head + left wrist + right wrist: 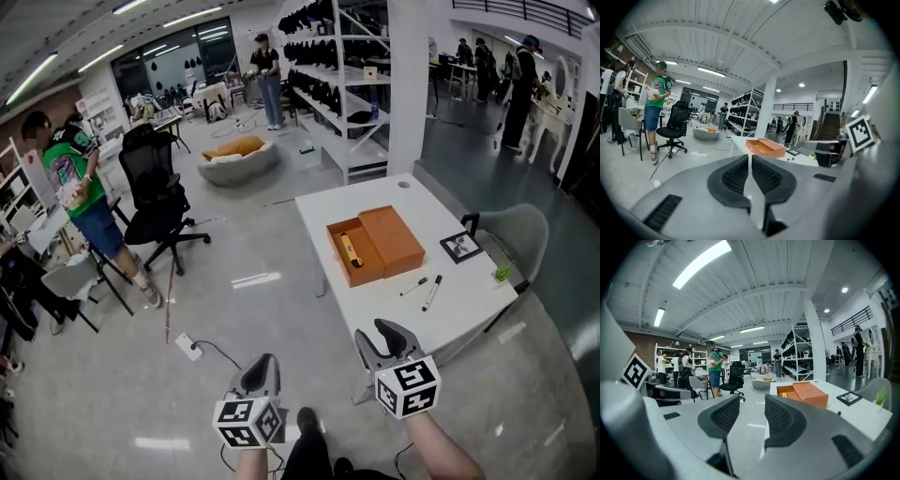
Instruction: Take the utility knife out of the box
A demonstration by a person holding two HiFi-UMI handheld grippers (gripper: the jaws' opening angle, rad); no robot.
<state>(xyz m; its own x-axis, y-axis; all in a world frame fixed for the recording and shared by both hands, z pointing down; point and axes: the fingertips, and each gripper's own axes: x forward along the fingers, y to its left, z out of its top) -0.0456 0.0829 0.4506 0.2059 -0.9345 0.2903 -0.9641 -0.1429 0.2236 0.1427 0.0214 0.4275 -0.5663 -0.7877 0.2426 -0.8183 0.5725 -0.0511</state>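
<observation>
Knife (350, 249) lies lengthwise in open box (370, 276).

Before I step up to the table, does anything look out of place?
Nothing on the table looks spilled or damaged: the orange box sits open, lid beside it, yellow utility knife inside. Only a white power block with its cable lies loose on the floor, left of the table.

The utility knife (349, 249) inside the open box (367, 277) is too small to make out in detail.
</observation>
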